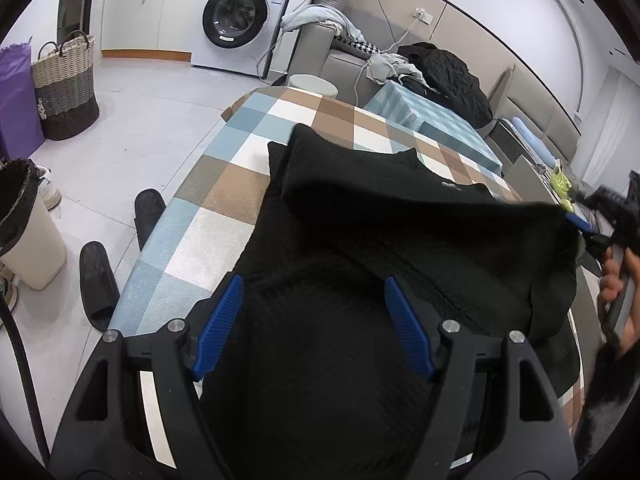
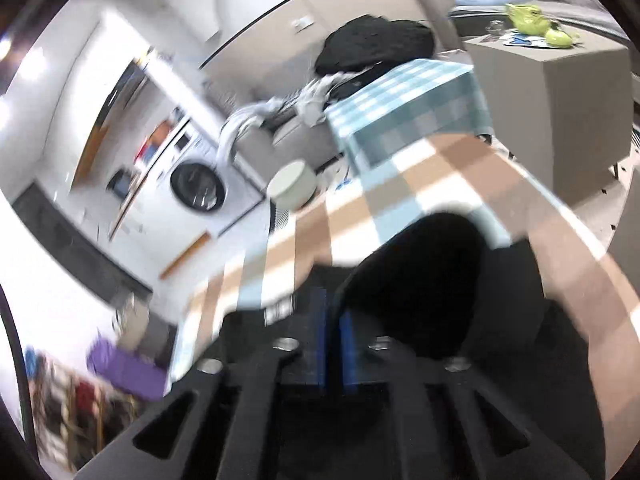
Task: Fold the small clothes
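A black knitted garment lies on the table's checked cloth. My left gripper hovers low over its near part, open, blue pads wide apart with cloth under them. At the right edge of that view my right gripper, in a person's hand, is shut on the garment's right edge and holds it up, so a fold rises off the table. In the blurred right wrist view its gripper has the blue pads nearly together, and black fabric bulges just beyond them.
On the floor to the left are two black slippers, a bin and a woven basket. Beyond the table stand a washing machine, a white stool, a smaller teal-checked table and a sofa with clothes.
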A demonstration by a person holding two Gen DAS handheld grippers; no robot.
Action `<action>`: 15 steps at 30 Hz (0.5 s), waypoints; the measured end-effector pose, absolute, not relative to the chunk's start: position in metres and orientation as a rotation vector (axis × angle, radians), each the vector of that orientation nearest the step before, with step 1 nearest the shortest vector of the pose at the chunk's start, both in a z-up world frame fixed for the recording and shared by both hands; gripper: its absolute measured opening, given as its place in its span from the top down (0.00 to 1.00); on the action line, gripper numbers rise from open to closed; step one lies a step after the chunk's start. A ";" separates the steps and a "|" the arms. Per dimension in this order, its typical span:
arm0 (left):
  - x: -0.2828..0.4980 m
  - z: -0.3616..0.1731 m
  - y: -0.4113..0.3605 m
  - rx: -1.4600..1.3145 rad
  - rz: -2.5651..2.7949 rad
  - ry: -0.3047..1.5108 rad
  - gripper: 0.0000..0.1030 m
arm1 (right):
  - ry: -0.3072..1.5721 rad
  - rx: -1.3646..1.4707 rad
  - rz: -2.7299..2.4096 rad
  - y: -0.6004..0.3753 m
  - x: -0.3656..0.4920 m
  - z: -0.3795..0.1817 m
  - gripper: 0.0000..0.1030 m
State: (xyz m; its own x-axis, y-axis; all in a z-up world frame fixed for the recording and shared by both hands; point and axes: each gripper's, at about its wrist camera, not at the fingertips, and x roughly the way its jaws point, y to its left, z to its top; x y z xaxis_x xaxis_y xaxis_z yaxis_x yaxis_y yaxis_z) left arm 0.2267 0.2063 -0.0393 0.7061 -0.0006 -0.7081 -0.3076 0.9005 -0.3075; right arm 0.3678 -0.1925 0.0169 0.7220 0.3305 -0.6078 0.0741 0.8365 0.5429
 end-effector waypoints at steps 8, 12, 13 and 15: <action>0.242 -0.041 0.208 -0.437 0.163 0.788 0.31 | 0.783 0.460 0.237 -0.193 0.337 0.023 0.42; 0.264 -0.042 0.214 -0.418 0.187 0.807 0.31 | 0.814 0.383 0.188 -0.202 0.320 0.011 0.42; 0.271 -0.041 0.216 -0.414 0.197 0.804 0.31 | 0.824 0.378 0.174 -0.206 0.318 0.006 0.42; 0.285 -0.039 0.220 -0.401 0.220 0.800 0.31 | 0.842 0.377 0.162 -0.215 0.314 -0.001 0.42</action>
